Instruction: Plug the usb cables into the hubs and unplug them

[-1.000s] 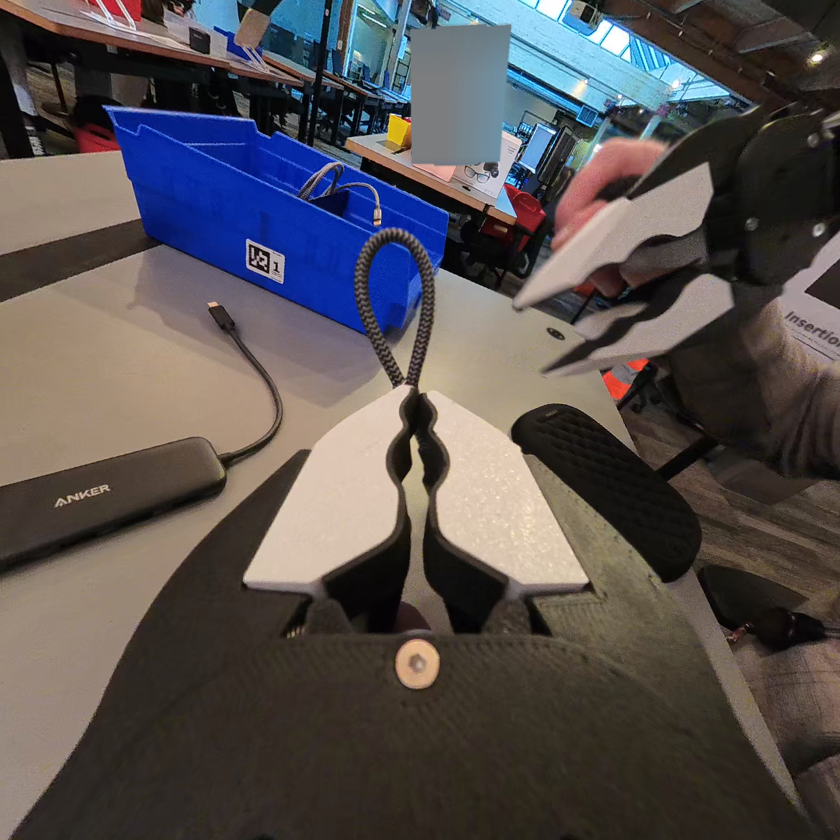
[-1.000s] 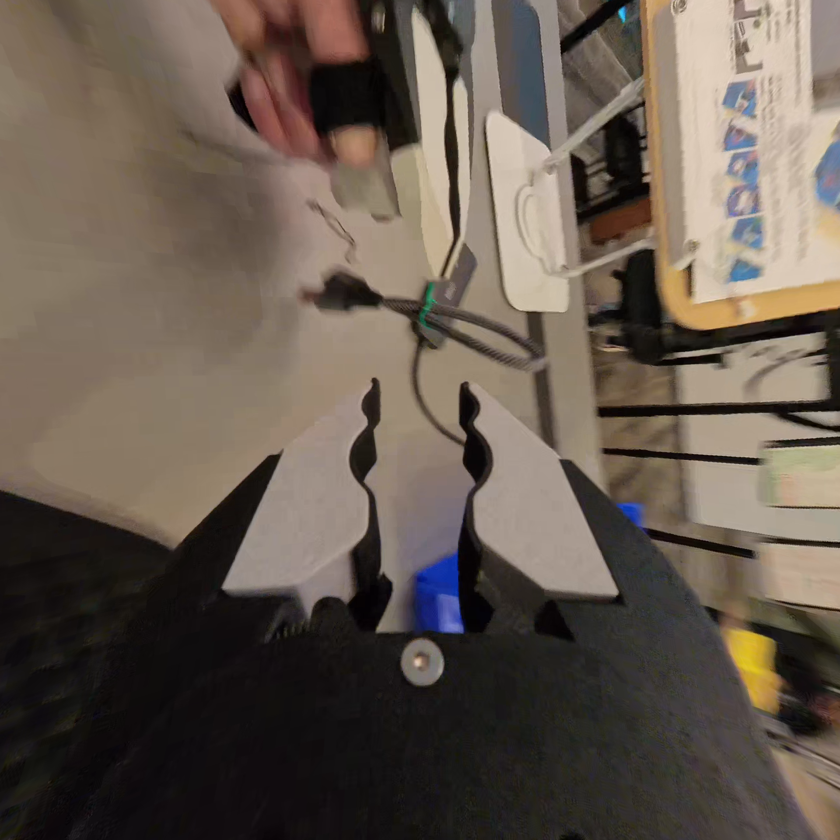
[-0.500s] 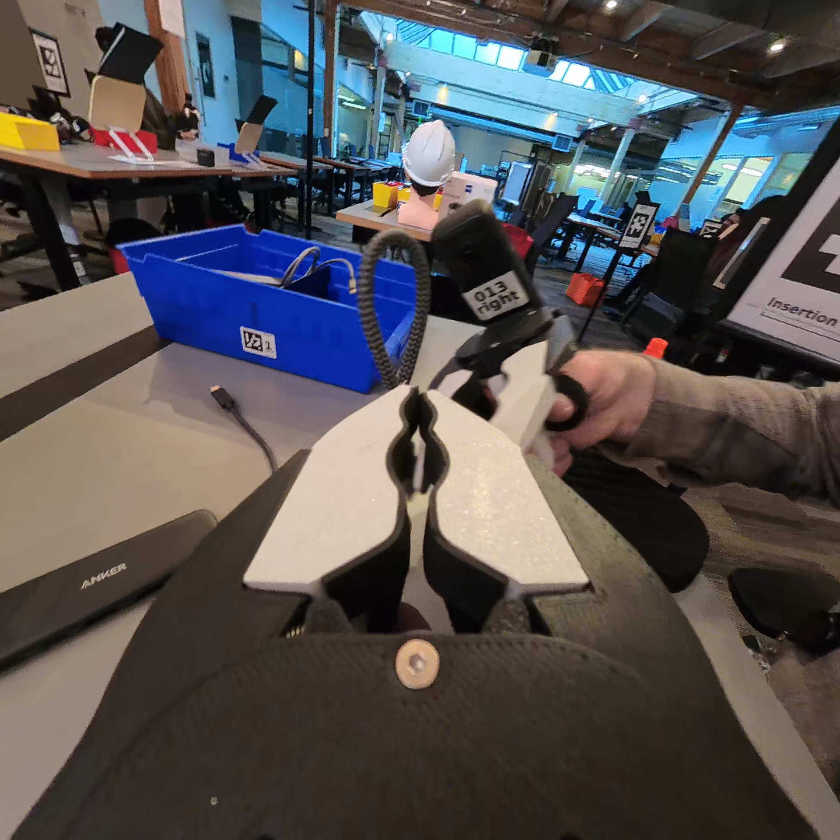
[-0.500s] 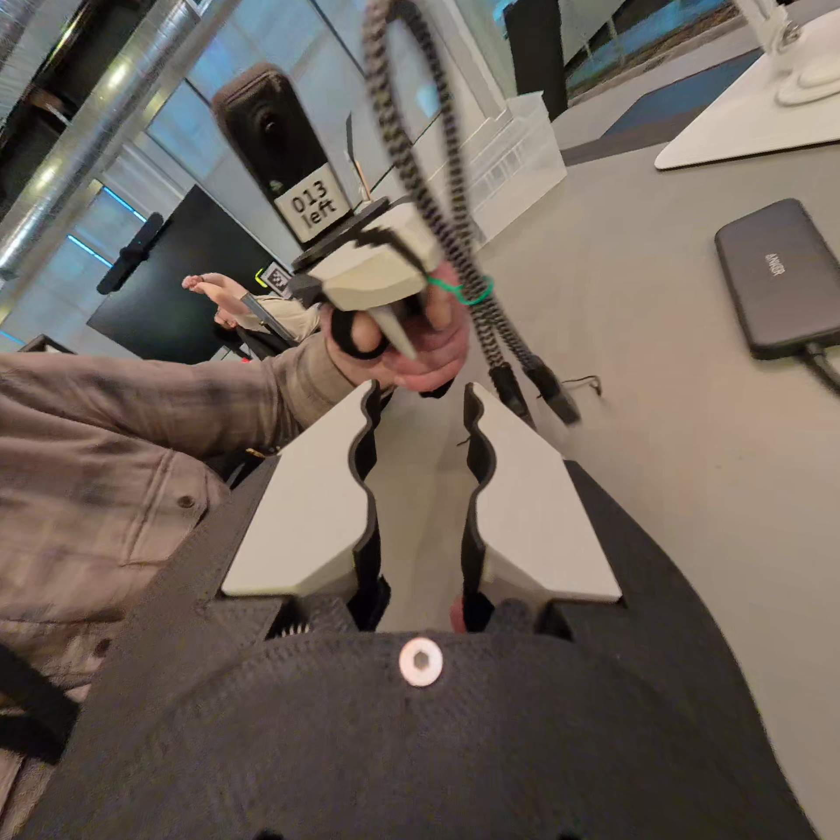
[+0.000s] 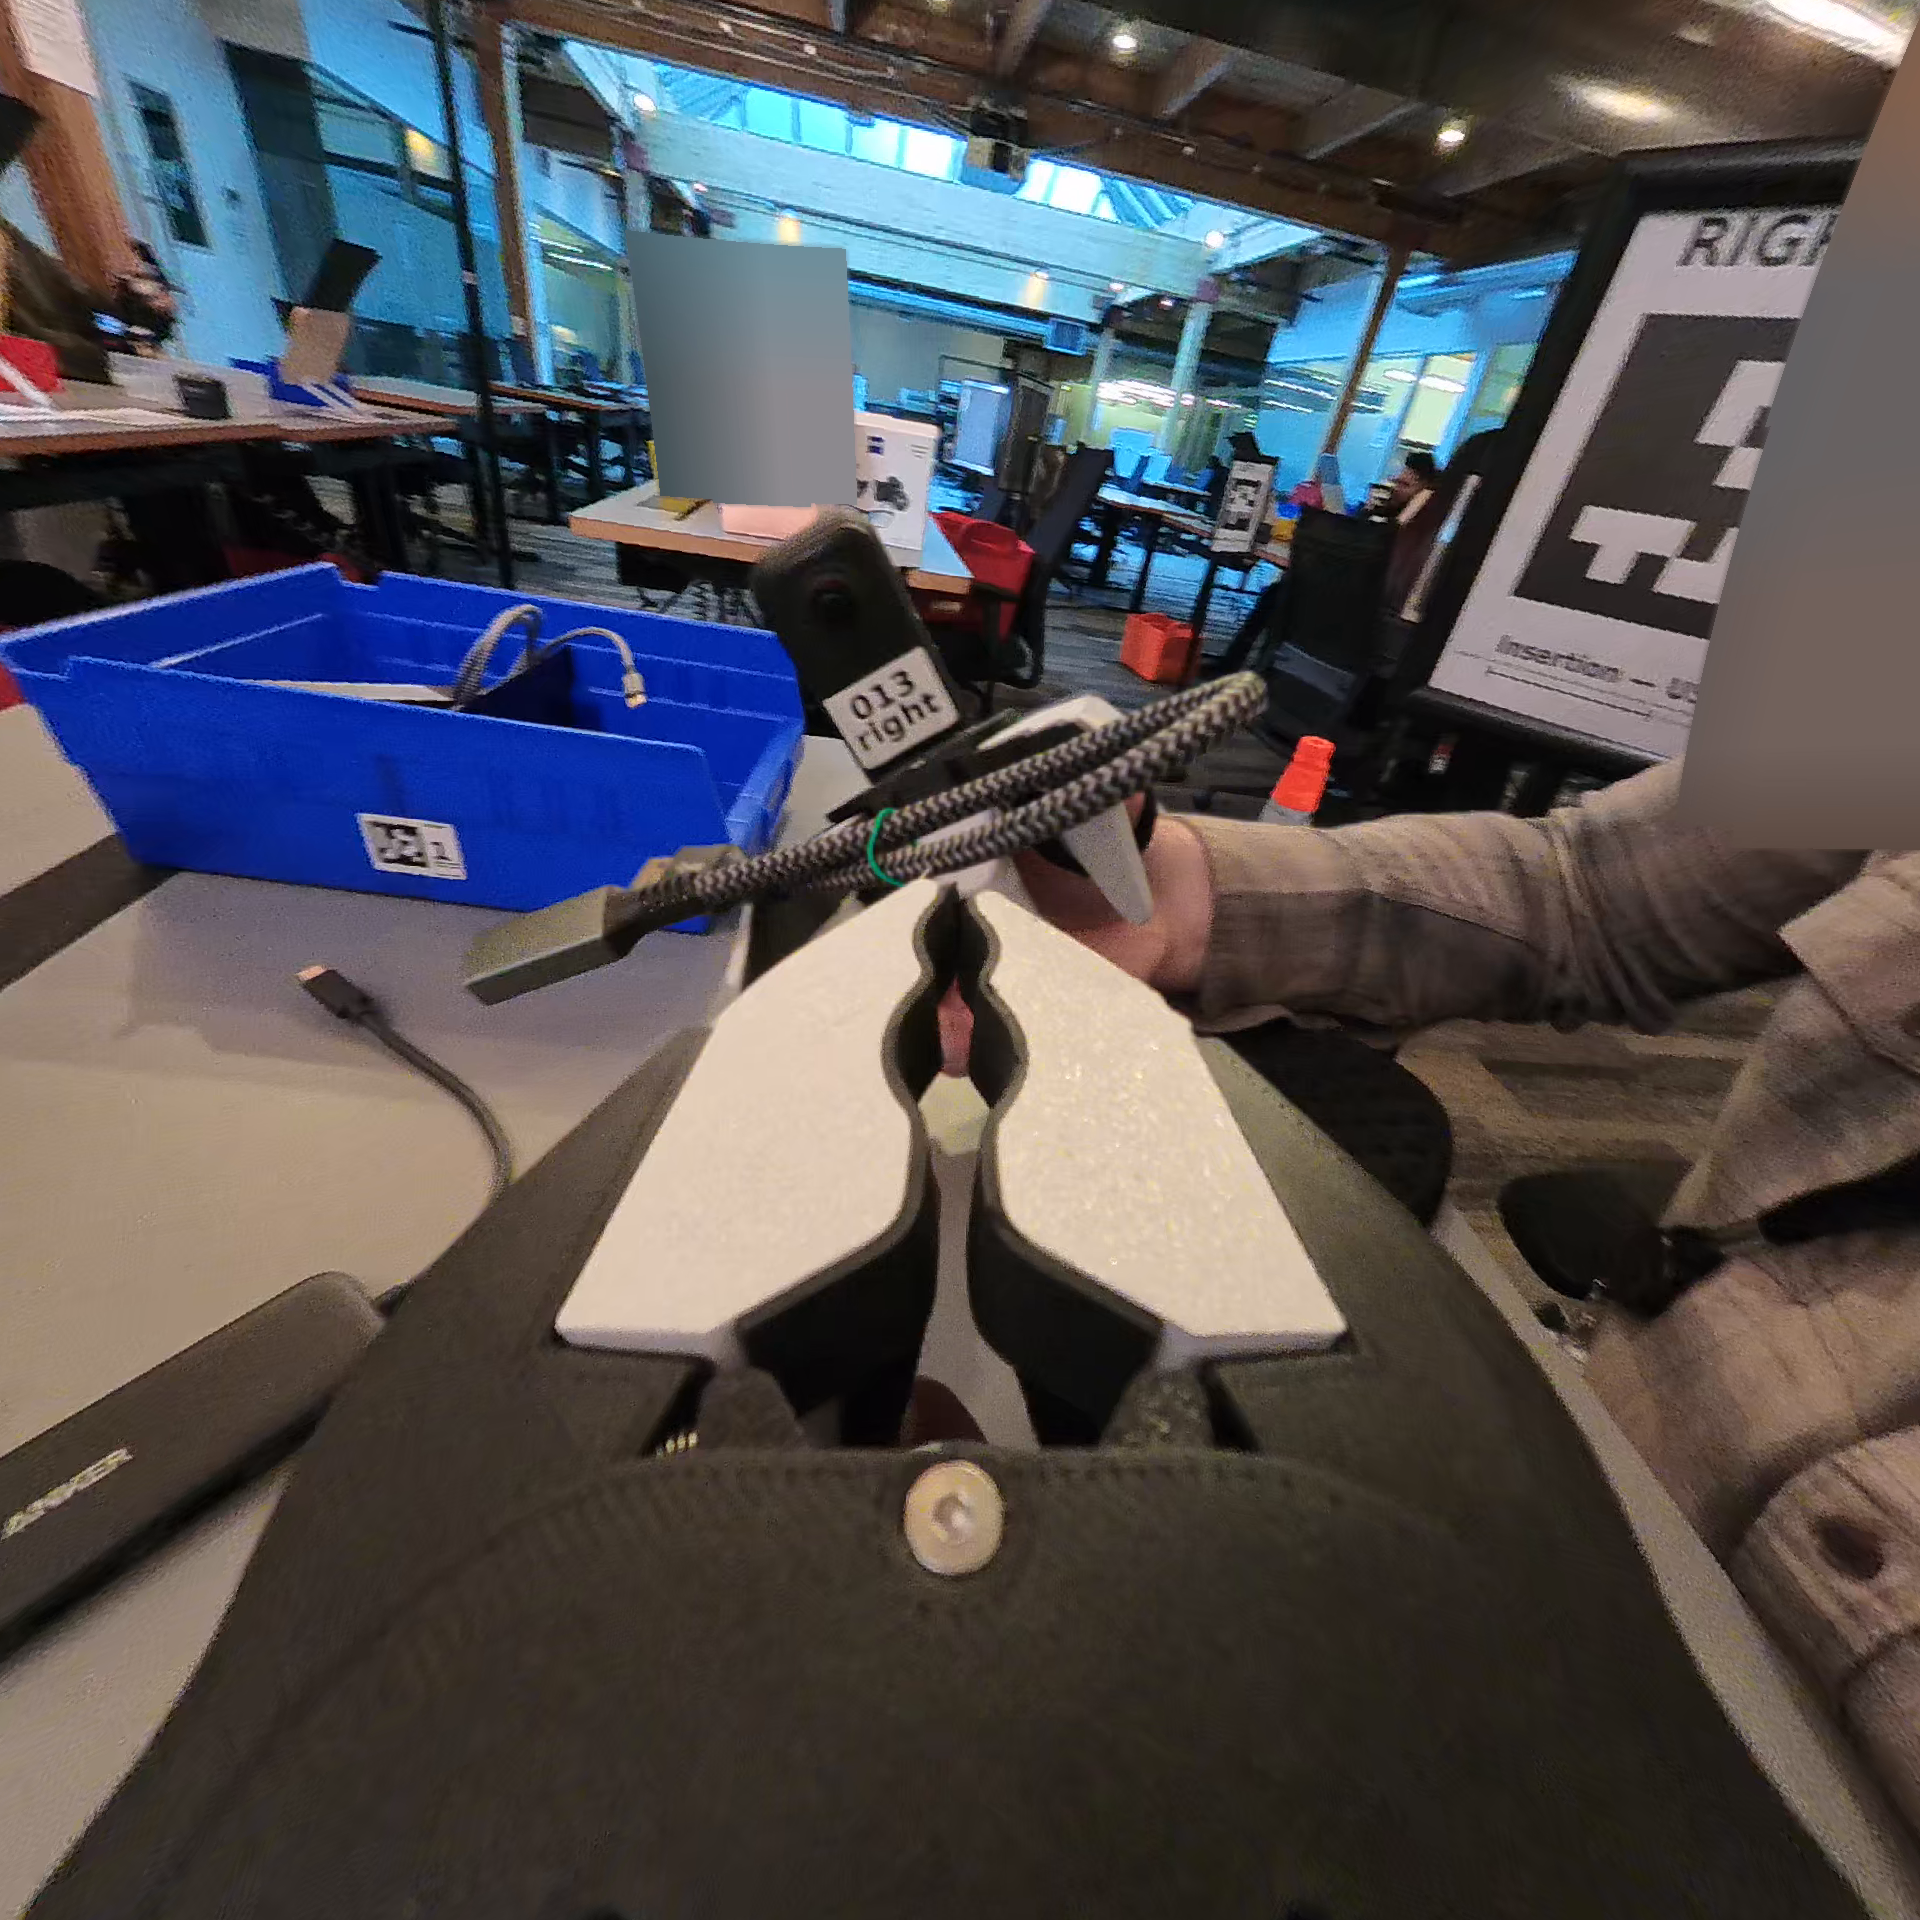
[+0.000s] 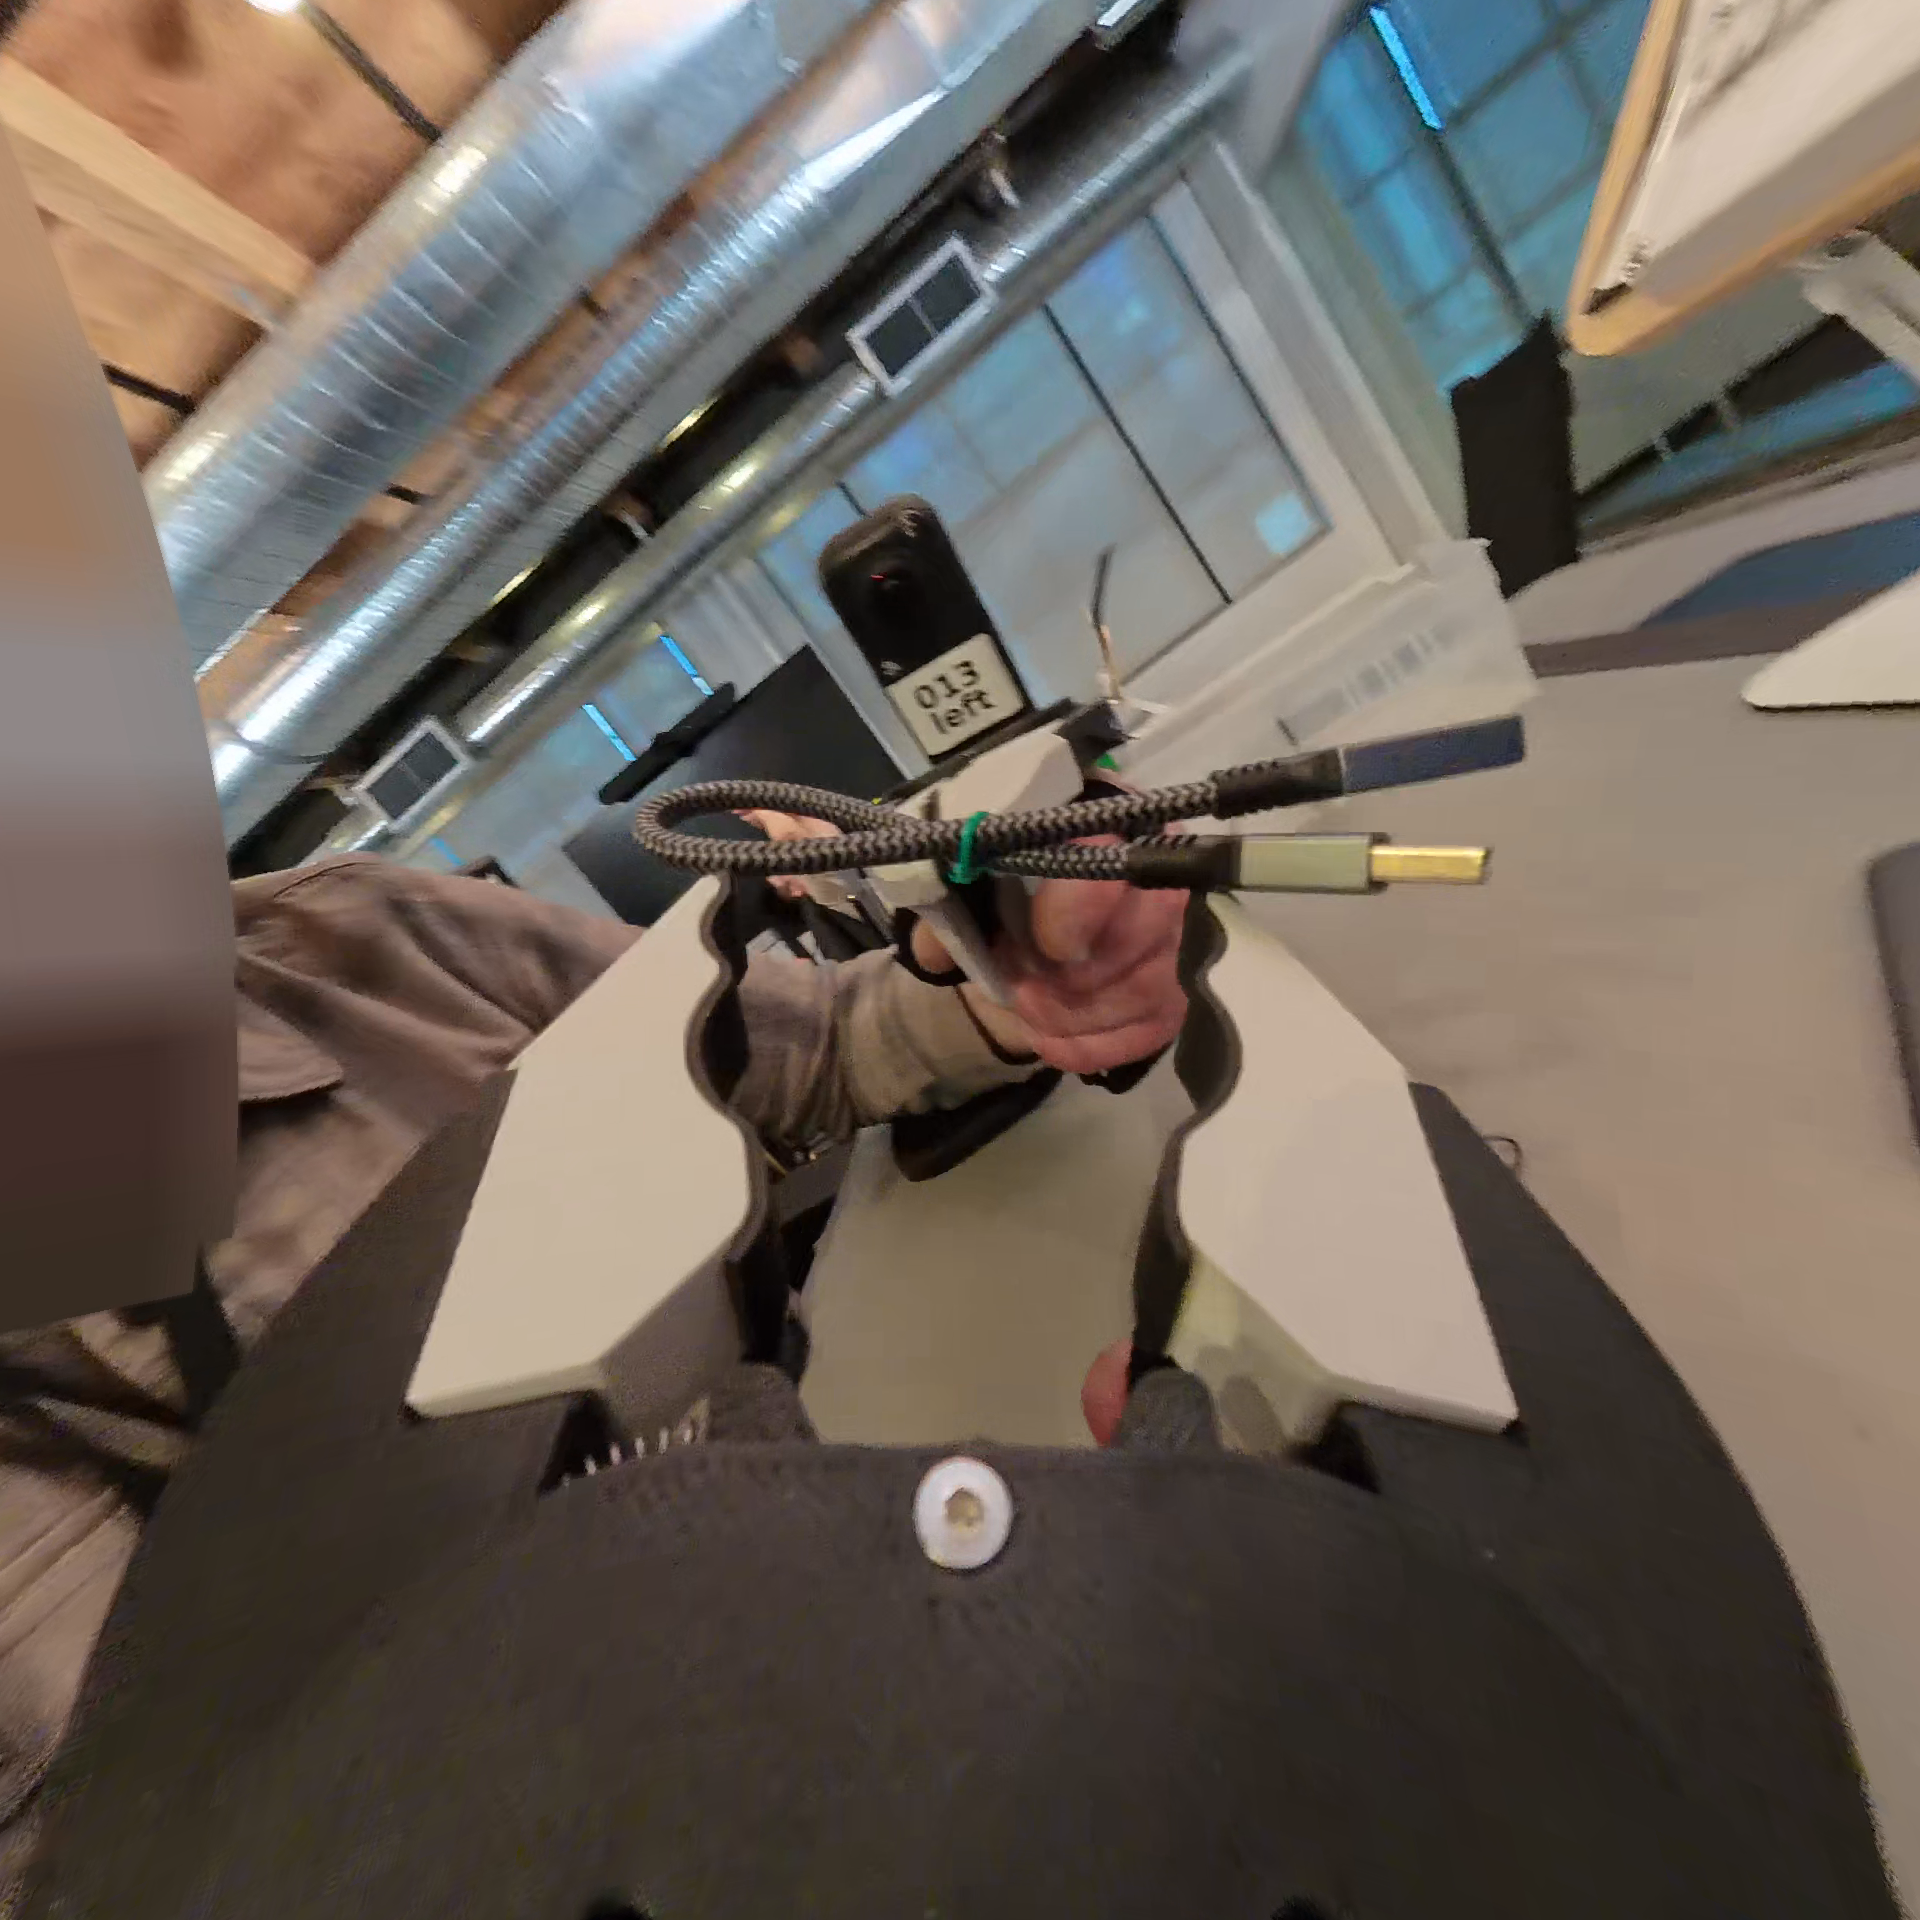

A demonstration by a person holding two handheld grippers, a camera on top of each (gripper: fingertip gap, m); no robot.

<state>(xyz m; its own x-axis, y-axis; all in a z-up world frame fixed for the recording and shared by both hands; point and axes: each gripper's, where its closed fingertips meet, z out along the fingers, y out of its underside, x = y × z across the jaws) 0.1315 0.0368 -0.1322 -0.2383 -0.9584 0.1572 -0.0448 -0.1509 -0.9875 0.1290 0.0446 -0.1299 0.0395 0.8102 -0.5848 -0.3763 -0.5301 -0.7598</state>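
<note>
The left gripper (image 5: 954, 914) has its fingers pressed together at the tips, clamped on the braided USB cable (image 5: 935, 821). The cable is folded double, bound by a green tie (image 5: 879, 847), and held clear above the grey table (image 5: 208, 1122). The right gripper (image 6: 961, 914) faces it with fingers spread wide, holding nothing. The black hub (image 5: 156, 1423) lies at the near left table edge. The blue bin (image 5: 582, 800) stands farther back.

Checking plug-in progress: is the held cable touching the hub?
Apart. The left wrist view shows the cable and its plug raised in the air, with bare table between them and the hub.
</note>
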